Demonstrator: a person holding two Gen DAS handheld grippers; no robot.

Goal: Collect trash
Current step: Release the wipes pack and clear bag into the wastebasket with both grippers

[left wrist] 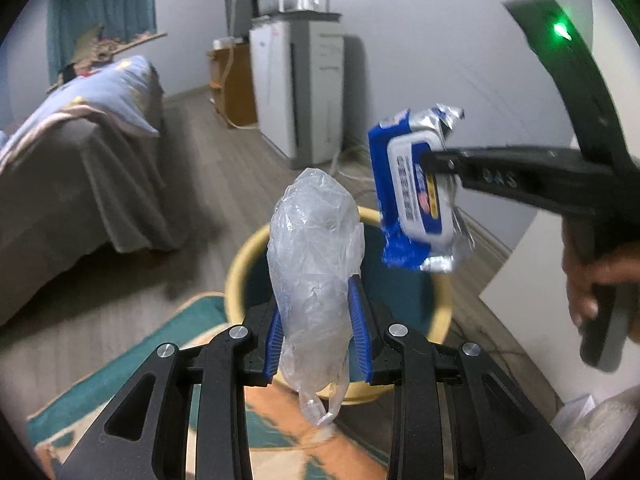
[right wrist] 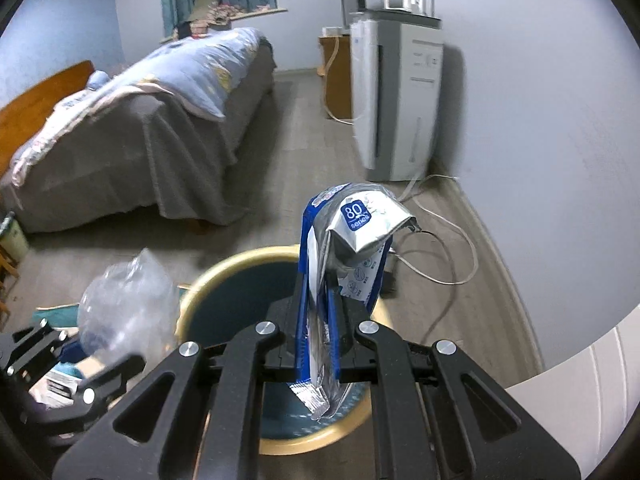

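Trash fills both my claws. My left claw [left wrist: 318, 336] is pressed onto a crumpled clear plastic bag [left wrist: 316, 272], blue pads touching it on either side in the lower middle of the left wrist view. The bag stands nearly upright, long axis running up the frame, a thin twisted tail hanging below the pads. It is see-through, wrinkled and puffy.

My right claw [right wrist: 318, 344] pinches a blue wet-wipe packet [right wrist: 348, 256] edge-on between its pads in the lower middle of the right wrist view. The packet also stands nearly upright, its silver crimped end folded over at the top with an "80" label, another crimped end poking out below the pads. From the left wrist view the same packet [left wrist: 416, 196] shows at middle right: blue wrapper, white flip lid facing the camera, tilted slightly, with the right claw [left wrist: 440, 164] reaching in from the right edge and my hand [left wrist: 596, 280] on its handle.

Behind both items sits a round bin [right wrist: 224, 276] with a yellow rim and dark teal inside; its mouth lies under the packet and just behind the bag. A teal and orange rug [left wrist: 120, 364] lies at lower left. Farther off are a bed [right wrist: 160, 120] at upper left, a white appliance [right wrist: 396, 96] at upper right, and a loose cable [right wrist: 444, 248] on the floor beside the bin.
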